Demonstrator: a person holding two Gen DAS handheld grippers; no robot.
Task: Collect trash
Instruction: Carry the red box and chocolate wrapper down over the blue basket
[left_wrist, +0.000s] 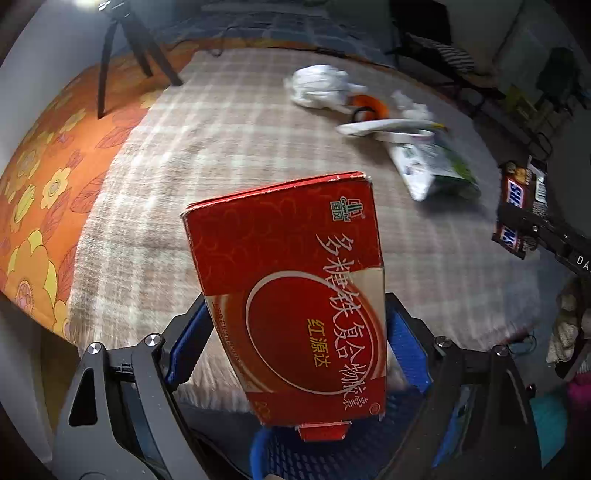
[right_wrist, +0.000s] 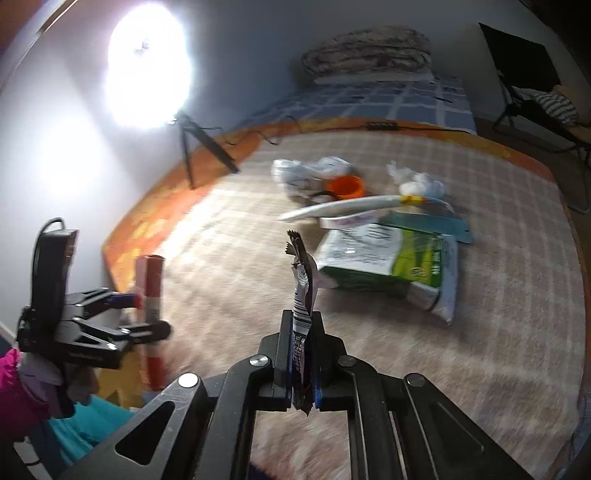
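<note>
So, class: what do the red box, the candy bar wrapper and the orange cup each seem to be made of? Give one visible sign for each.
Red box: printed cardboard, slightly glossy; its worn edges show pale board.
Candy bar wrapper: thin plastic or foil film, shiny; a serrated end and crumpling.
Orange cup: probably plastic; uniform bright colour, smooth rim, though blurred.

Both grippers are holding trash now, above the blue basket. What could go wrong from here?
1. The red box is long and held only near its lower end between the left gripper fingers, so it might tilt or slip and fall beside the blue basket.
2. The right gripper pinches a thin Snickers wrapper; it may cling to the pads on release.
3. The two grippers are close together and could collide.
</note>
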